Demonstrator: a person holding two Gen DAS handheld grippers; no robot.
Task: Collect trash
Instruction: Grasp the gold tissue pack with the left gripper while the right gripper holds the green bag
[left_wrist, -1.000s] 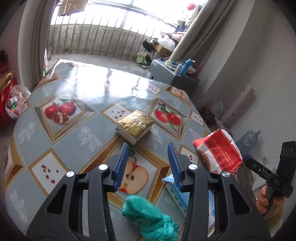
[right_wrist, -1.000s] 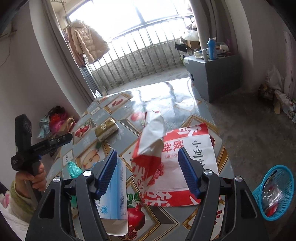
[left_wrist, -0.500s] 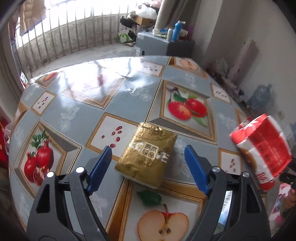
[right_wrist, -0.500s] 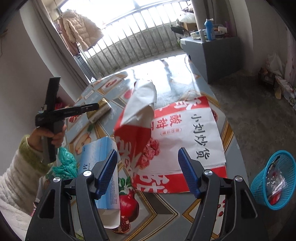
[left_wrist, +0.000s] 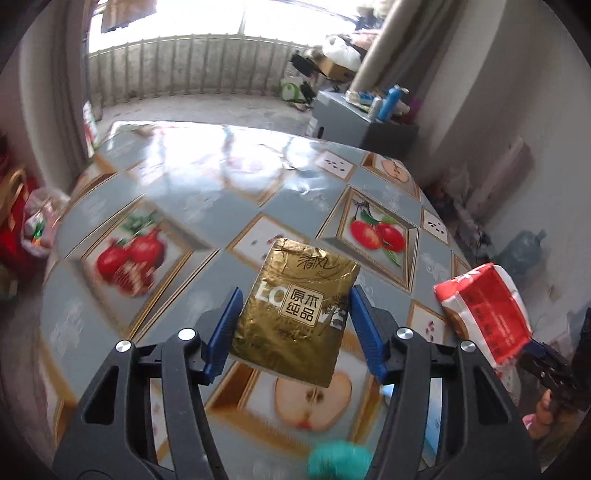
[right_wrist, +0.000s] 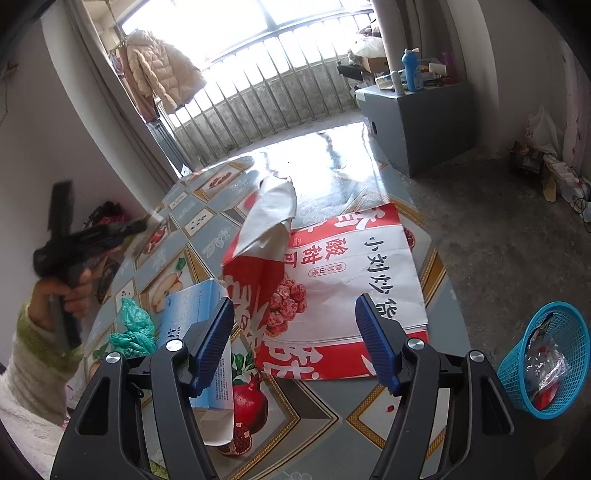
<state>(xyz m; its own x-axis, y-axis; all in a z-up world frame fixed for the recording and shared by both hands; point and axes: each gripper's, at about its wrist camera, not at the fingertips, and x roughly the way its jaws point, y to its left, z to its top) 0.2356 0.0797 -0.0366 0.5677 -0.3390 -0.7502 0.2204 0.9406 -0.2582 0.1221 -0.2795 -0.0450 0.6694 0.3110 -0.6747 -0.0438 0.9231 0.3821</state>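
Gold tissue pack (left_wrist: 295, 314) fills the gap in the left gripper (left_wrist: 293, 328) in the left wrist view; the jaws are closing, and both blue pads (left_wrist: 221, 328) lie against its sides, with the pack seemingly raised off the fruit-print tablecloth (left_wrist: 177, 177). Beyond it the table runs bare to its far edge by the balcony railing; a red snack bag (left_wrist: 487, 314) sits at the right rim and a green plastic bag (left_wrist: 340, 458) blurs at the bottom. From the right wrist view, the right gripper (right_wrist: 295, 343) stands released above a large red-and-white paper bag (right_wrist: 351, 280) spread toward the table's right edge, grasping nothing. A light-blue carton (right_wrist: 199, 325) lies just left, the green bag beside it. A blue mesh basket (right_wrist: 546, 354) waits on the floor past the rim.
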